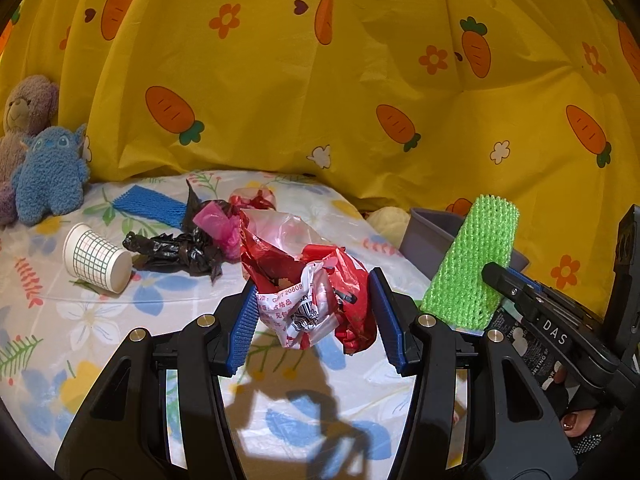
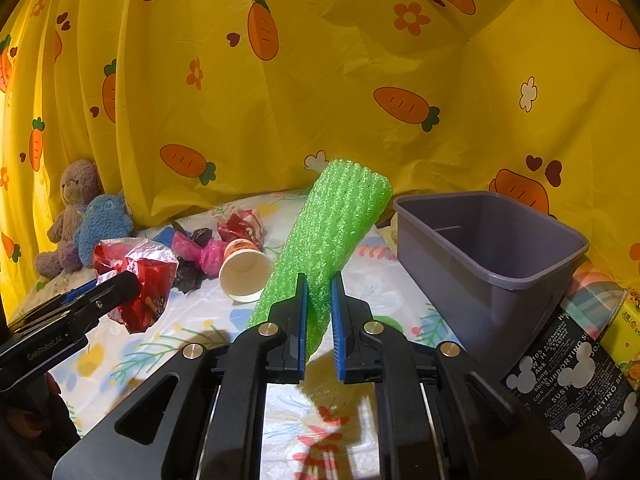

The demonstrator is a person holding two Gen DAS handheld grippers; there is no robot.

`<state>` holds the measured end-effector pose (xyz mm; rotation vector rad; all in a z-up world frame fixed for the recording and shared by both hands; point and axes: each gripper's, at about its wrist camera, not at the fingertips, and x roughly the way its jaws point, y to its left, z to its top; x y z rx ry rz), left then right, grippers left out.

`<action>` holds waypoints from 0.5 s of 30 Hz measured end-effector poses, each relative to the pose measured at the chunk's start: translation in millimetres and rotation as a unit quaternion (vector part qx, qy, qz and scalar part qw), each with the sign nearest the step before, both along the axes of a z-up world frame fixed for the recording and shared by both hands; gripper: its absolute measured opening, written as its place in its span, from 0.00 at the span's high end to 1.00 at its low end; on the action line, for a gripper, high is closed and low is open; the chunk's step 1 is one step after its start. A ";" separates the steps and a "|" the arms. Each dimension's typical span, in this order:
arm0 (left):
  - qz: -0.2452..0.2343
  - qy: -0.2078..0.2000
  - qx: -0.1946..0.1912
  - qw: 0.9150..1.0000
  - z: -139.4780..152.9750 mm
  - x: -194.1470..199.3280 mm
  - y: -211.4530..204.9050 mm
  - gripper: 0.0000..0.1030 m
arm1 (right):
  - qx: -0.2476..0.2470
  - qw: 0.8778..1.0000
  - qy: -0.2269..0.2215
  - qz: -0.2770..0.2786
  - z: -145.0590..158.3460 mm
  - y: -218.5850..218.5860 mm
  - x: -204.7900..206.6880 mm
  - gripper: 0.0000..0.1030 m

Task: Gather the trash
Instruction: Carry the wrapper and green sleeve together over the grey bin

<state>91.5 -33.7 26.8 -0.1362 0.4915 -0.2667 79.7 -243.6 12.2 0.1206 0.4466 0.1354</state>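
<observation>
1. Red and white crumpled plastic wrapper (image 1: 316, 300) is sitting between the blue pads of our left tongs (image 1: 314, 316); we are gripping it above the flowered bed sheet (image 1: 100, 320).
2. We are clenching our right tongs (image 2: 319, 322) on a green foam net sleeve (image 2: 332, 240), which is standing tilted.
3. We are seeing a grey bin (image 2: 500, 248) on the bed, just to the right of the green sleeve.
4. More trash is lying on the sheet: a paper cup (image 1: 98, 258), a black bag (image 1: 176, 250) and a blue net (image 1: 150, 204).
</observation>
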 end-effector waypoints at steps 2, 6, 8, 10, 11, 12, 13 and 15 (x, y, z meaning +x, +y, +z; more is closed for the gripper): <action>-0.012 -0.004 0.001 1.000 6.2 2.9 -8.8 0.49 | 0.001 1.000 -0.005 -0.007 3.0 -5.8 0.2 0.89; -0.039 -0.014 0.009 0.999 20.6 11.7 -29.7 0.49 | 0.000 1.000 -0.014 -0.024 9.7 -18.3 2.0 0.88; -0.054 -0.018 0.011 0.998 28.6 19.6 -40.5 0.49 | -0.003 0.999 -0.019 -0.036 13.4 -26.3 4.0 0.89; -0.070 -0.022 0.011 0.997 36.5 28.9 -51.8 0.49 | -0.005 0.998 -0.026 -0.052 17.9 -36.4 5.9 0.89; -0.080 -0.025 0.010 0.996 40.7 34.0 -58.4 0.49 | -0.008 0.998 -0.030 -0.062 20.5 -42.7 7.3 0.88; -0.089 -0.028 0.011 0.996 44.7 39.1 -65.8 0.49 | -0.009 0.997 -0.034 -0.073 22.6 -49.3 8.2 0.88; -0.098 -0.031 0.011 0.995 48.6 44.1 -73.4 0.49 | -0.010 0.996 -0.038 -0.085 25.3 -56.6 9.8 0.88; -0.122 -0.034 0.007 0.992 55.3 54.5 -90.1 0.49 | -0.014 0.993 -0.049 -0.109 30.6 -71.5 12.6 0.88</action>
